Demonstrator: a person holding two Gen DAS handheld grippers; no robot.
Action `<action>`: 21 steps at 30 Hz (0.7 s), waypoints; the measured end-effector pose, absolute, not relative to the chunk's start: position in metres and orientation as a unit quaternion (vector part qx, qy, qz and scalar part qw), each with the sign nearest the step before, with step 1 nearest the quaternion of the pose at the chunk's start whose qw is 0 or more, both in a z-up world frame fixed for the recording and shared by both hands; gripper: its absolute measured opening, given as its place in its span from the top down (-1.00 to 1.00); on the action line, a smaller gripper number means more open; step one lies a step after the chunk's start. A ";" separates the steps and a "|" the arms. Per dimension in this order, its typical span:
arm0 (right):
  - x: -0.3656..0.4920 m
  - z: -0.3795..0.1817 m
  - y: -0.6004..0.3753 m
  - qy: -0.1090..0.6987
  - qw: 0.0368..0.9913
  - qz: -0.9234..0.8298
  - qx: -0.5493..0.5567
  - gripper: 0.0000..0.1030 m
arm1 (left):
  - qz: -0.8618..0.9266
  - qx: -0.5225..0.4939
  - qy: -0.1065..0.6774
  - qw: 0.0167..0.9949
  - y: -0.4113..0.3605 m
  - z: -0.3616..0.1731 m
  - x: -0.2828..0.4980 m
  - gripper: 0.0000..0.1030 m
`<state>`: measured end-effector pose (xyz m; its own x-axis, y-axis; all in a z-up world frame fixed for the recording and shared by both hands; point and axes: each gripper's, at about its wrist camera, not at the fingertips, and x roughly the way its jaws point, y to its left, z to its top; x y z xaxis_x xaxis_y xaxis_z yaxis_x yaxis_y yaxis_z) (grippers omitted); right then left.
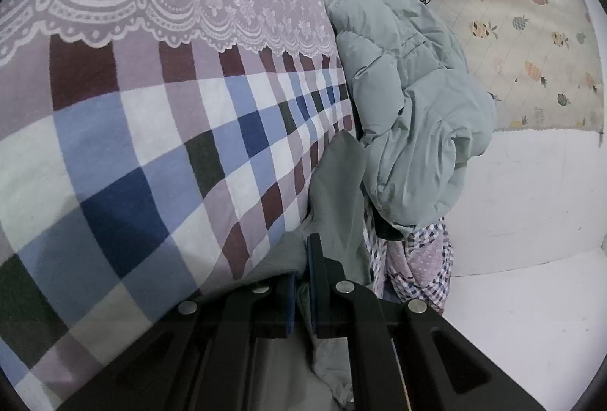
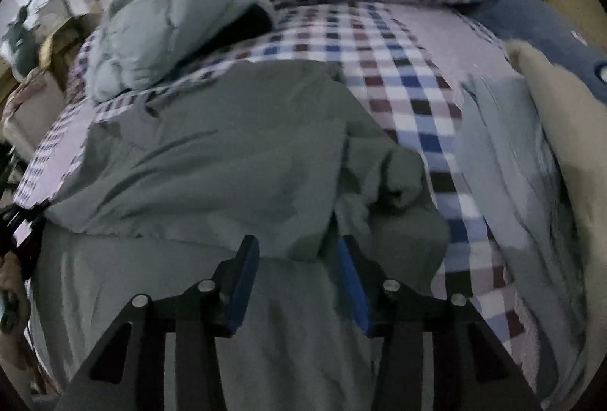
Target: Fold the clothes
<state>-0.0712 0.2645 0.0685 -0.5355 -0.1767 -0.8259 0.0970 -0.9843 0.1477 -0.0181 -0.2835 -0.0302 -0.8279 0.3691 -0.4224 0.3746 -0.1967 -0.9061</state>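
A grey-green garment (image 2: 227, 153) lies spread on the checked bed sheet (image 2: 409, 84), one layer folded over a paler part near me. My right gripper (image 2: 297, 244) hangs just above the folded edge, open, its blue pads (image 2: 242, 282) apart and not pressing on the cloth below. In the left wrist view my left gripper (image 1: 303, 259) is shut on an edge of the same garment (image 1: 337, 191), which runs up between its fingers at the side of the bed. That gripper also shows as a black shape (image 2: 19, 221) at the garment's left corner.
A pale green puffer jacket (image 1: 402, 99) (image 2: 167, 12) is heaped at the bed's edge. A blue plush toy (image 2: 538, 24), a cream cloth (image 2: 561, 130) and a light grey cloth (image 2: 504, 175) lie to the right. A pineapple-print cloth (image 1: 504, 31) and white floor (image 1: 531, 221) lie beside the bed.
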 end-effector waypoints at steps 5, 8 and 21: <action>-0.076 0.059 0.262 -0.042 0.086 -0.868 0.487 0.97 | -0.711 0.290 0.641 -0.002 -0.285 -0.031 -0.018 0.92; -0.070 0.061 0.264 -0.031 0.083 -0.870 0.486 0.99 | -0.708 0.289 0.644 -0.003 -0.285 -0.032 -0.017 0.92; -0.086 0.142 0.214 -0.005 0.123 -0.889 0.441 0.16 | -0.713 0.304 0.632 -0.010 -0.283 -0.029 -0.017 0.92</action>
<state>-0.0855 0.2137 0.1424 -0.5813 -0.2225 -0.7827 0.2145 -0.9698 0.1164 -0.0174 -0.2831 -0.0294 -0.8150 0.3978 -0.4214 0.3703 -0.2019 -0.9067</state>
